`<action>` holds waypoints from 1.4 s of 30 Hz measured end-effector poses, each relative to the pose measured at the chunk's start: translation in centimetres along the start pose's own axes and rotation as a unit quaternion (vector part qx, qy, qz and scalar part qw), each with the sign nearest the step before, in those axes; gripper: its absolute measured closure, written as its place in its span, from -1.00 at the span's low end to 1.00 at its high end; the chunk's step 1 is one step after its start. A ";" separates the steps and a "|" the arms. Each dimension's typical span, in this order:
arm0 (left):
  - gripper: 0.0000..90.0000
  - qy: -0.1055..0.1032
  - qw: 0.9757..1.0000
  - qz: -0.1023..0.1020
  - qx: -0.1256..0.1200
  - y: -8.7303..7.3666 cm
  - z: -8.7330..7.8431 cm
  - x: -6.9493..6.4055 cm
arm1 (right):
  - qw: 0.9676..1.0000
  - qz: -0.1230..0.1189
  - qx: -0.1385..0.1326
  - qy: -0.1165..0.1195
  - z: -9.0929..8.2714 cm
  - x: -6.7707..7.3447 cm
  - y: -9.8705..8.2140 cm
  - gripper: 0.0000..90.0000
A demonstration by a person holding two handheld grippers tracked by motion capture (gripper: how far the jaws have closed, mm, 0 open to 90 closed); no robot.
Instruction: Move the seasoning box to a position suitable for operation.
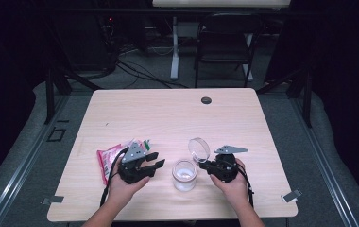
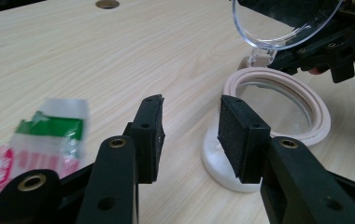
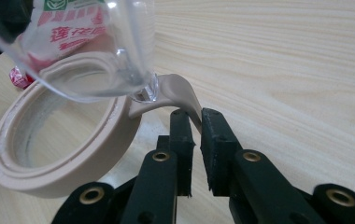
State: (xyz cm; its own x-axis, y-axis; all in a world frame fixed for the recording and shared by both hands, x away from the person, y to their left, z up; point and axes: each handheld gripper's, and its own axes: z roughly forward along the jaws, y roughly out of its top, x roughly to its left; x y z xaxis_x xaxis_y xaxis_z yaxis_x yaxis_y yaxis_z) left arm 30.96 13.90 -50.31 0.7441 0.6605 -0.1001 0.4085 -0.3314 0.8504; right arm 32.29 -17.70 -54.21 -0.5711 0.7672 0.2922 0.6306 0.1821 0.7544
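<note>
Two tools work at a small clear jar (image 1: 184, 175) that stands on the light wooden table (image 1: 168, 113), near its front edge, between the person's hands. The jar has a beige rim ring (image 2: 323, 109) and a clear round lid (image 1: 199, 149) hinged to it; the lid stands swung up and open, tilted over the jar's right side in the high view.

The right tool (image 3: 195, 122) comes in from the right of the jar with its jaws nearly together, pinching the thin beige tab (image 3: 185, 95) that juts out from the rim just below the lid's hinge. The tab sits between the two black pads, which press on it from both sides.

The left tool (image 2: 189, 133) lies just left of the jar, its jaws about half apart with nothing between them; in its own view the pads (image 2: 238, 135) frame bare table and the jar's white base (image 2: 215, 163) beyond. It touches neither jar nor lid.

Behind the left hand (image 1: 123, 184), a red, white and green snack packet (image 1: 109, 158) lies flat on the table, close to the left tool and apart from the jar. A dark round cable hole (image 1: 206, 100) sits near the table's far edge.
</note>
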 end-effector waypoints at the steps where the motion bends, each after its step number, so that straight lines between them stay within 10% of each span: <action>1: 0.34 0.004 1.000 -0.003 -0.003 -0.1 -0.3 0.2 | 1.000 0.000 -0.001 -0.002 0.1 0.0 0.1 0.87; 18: 0.34 0.050 0.998 -0.033 -0.017 -1.1 -3.1 2.3 | 1.000 0.002 -0.001 0.029 1.7 -0.4 1.5 0.86; 29: 0.24 0.082 0.996 -0.040 -0.003 -1.4 -4.0 4.2 | 0.998 -0.043 0.035 -0.034 -0.6 0.5 1.9 0.61; 42: 0.02 0.092 0.995 0.000 0.047 -1.4 -1.9 3.7 | 0.995 -0.028 0.081 -0.057 -1.0 -0.4 1.1 0.34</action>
State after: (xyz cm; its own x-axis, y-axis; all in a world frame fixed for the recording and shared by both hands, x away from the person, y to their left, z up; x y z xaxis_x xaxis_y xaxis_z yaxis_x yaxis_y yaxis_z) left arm 32.18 18.05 -50.89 0.6377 0.7703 0.0029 0.4635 -0.3867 0.7973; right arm 32.67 -18.49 -52.92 -0.5497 0.8165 0.1766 0.6811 0.3157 0.6606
